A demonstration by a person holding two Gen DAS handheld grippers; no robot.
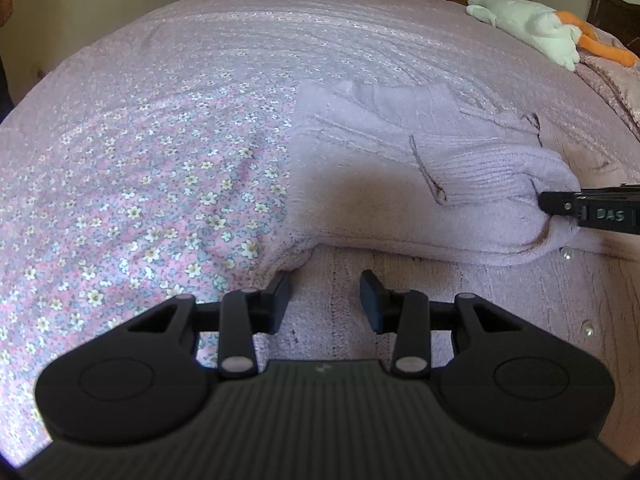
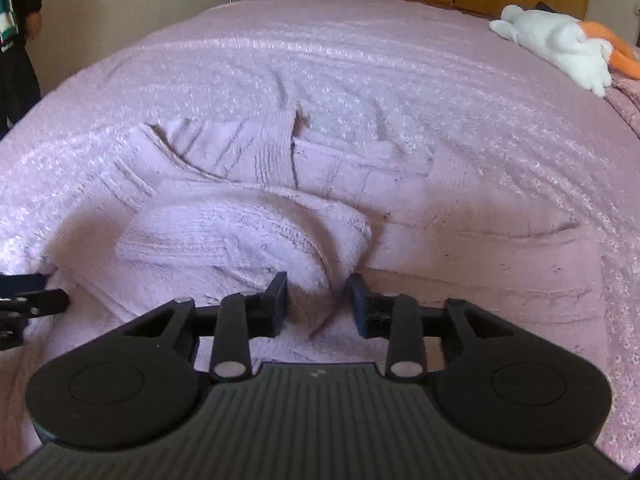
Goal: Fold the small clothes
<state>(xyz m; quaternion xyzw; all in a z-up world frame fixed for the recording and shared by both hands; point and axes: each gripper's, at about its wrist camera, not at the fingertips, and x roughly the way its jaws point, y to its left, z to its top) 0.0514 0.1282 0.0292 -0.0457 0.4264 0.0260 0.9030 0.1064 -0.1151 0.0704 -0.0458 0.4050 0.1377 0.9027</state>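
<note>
Nearest in the left wrist view, the left tongs [image 1: 326, 298] stand released, their 2 pads apart and empty above the near hem of the lilac knit sweater [image 1: 384, 168]. In the right wrist view, the right tongs [image 2: 318, 302] straddle a bunched fold of the same sweater [image 2: 248, 236]; knit sits between the pads, yet a gap shows on the right pad's side, so I read them as not clamped on it.

The sweater lies on the bed [image 1: 160, 128], spread over its floral cover, with 1 sleeve drawn across the body and the ribbed cuff humped up by the right tongs [image 1: 560, 206].

It looks light, soft and limp: thick knit that will sag, stretch and drag on the textured cover rather than slide. Best taken at a doubled edge, such as the ribbed cuff or hem, pinching through both layers, since a single layer would likely peel away.

Far off, a white plush toy [image 2: 556, 44] lies near the bed's head.
</note>
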